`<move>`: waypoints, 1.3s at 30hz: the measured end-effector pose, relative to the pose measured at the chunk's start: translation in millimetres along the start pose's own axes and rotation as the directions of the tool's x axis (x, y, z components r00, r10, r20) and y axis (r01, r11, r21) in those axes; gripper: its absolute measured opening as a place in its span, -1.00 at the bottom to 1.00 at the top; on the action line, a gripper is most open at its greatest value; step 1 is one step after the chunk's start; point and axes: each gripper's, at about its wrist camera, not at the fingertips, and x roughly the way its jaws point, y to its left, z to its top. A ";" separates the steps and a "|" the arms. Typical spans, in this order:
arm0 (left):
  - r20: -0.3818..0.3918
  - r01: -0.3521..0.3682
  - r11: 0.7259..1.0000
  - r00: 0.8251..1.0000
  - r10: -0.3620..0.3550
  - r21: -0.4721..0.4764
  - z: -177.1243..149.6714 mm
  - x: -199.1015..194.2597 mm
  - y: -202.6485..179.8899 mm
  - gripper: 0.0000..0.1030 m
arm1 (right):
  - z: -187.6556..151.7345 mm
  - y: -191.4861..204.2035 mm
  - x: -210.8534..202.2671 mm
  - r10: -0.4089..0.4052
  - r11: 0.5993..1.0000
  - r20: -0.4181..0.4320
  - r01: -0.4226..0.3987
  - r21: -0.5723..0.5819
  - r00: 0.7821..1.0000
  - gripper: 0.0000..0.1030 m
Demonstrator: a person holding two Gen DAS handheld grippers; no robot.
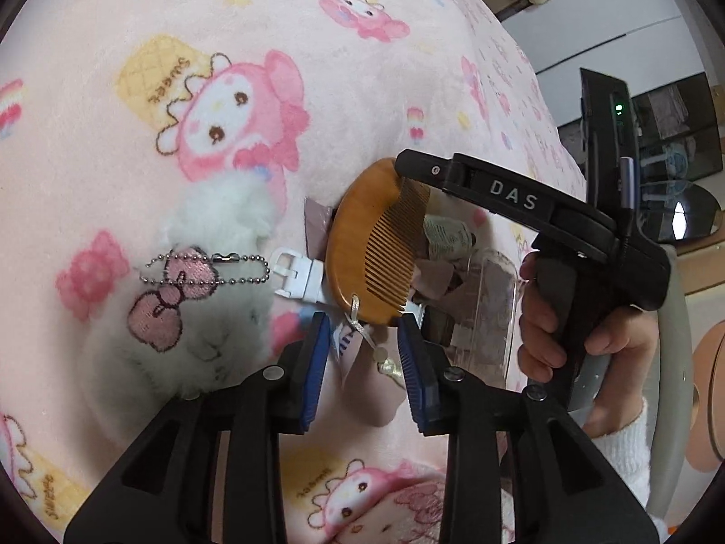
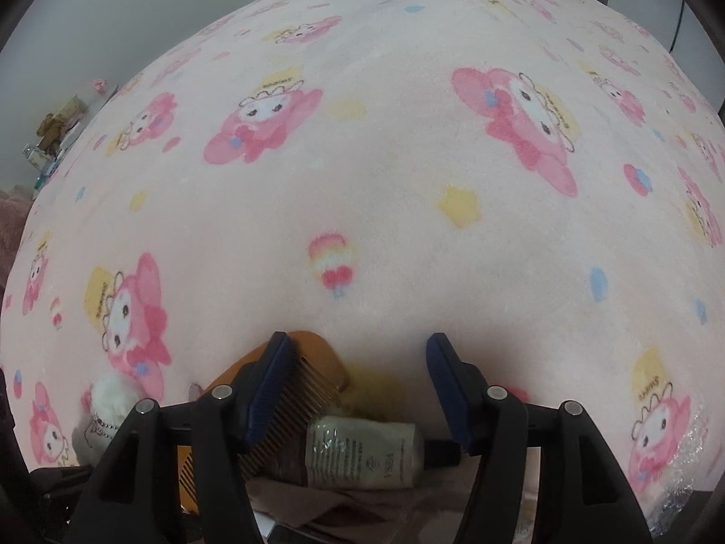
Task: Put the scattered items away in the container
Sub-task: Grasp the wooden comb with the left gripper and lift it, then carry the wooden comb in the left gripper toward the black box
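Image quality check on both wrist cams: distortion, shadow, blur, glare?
Left wrist: strong fisheye bulge with dark corner vignette; wooden comb sharp; clear container shows faint sheen; bright window glare top right. Right wrist: same barrel warp; blanket evenly lit, soft; shadow pools under the right gripper, dimming the bottle.

The comb (image 1: 362,235) is glossy wood. The container (image 1: 491,313) is clear plastic, on a fuzzy fleece blanket (image 1: 362,90).
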 end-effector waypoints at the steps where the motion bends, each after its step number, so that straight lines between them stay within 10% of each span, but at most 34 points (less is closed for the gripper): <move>1: 0.010 -0.007 1.000 1.000 0.007 0.000 0.3 0.5 -2.2 -0.40 | 1.5 -0.3 1.2 0.001 1.000 0.000 -0.001 0.007 1.000 0.13; 6: 0.042 -0.029 1.000 0.999 0.029 -0.008 2.9 2.1 -9.4 -0.41 | 3.1 3.7 7.4 -0.001 1.000 0.015 0.001 0.009 1.000 0.14; 12: 0.084 -0.076 0.997 0.993 0.077 -0.022 7.3 -6.5 -8.8 -0.48 | -5.0 20.3 11.1 0.193 0.981 -0.094 -0.193 0.006 0.977 0.02; 39: 0.095 -0.092 0.993 0.991 0.099 -0.076 -13.7 -25.3 21.1 -0.43 | -28.3 64.0 -19.4 0.193 0.975 -0.121 -0.203 -0.085 0.974 -0.13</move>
